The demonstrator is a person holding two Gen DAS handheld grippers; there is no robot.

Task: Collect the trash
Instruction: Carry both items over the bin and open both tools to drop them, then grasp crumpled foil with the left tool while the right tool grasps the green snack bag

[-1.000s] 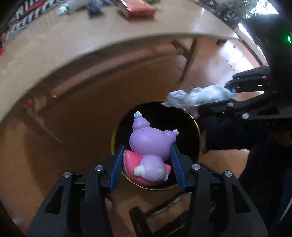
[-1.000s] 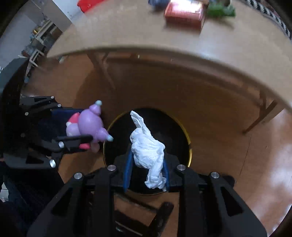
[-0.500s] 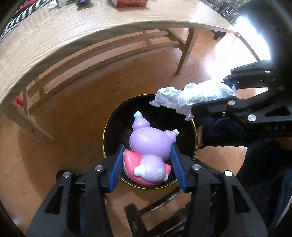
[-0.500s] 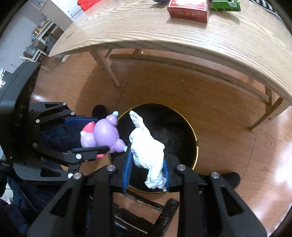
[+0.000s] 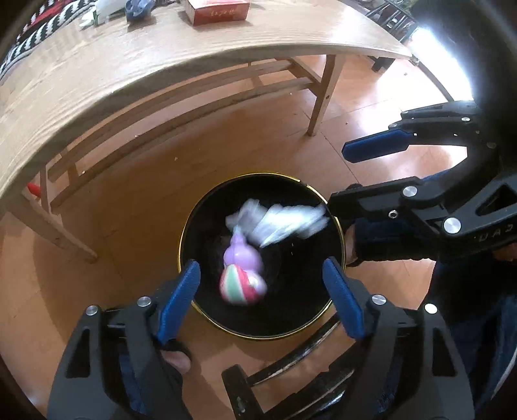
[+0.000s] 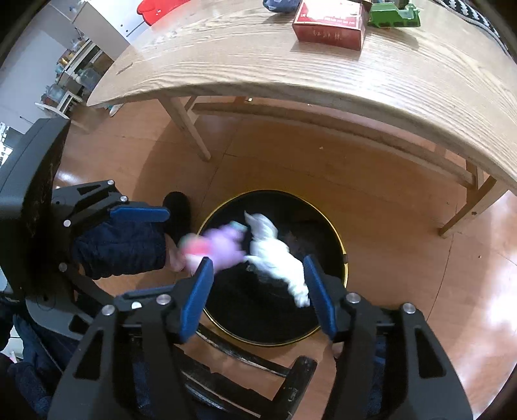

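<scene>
The left gripper (image 5: 261,284) is seen with its blue-padded fingers (image 5: 179,297) spread wide apart above a black bin (image 5: 200,226) with a gold rim, which stands on the wooden floor (image 5: 135,206). A blurred purple toy (image 5: 240,271) with a pink, striped end is seen within the bin's opening, and blurred white crumpled paper (image 5: 281,223) beside it. The right gripper (image 5: 339,174) is seen at the right, its fingers parted. A red box (image 5: 218,11) is seen on the desk (image 5: 129,64).

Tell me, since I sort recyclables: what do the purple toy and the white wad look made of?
Purple toy: likely glossy moulded plastic or vinyl, going by its smooth sheen, though blurred. White wad: probably crumpled tissue paper, matte and creased; blur leaves it uncertain.
</scene>
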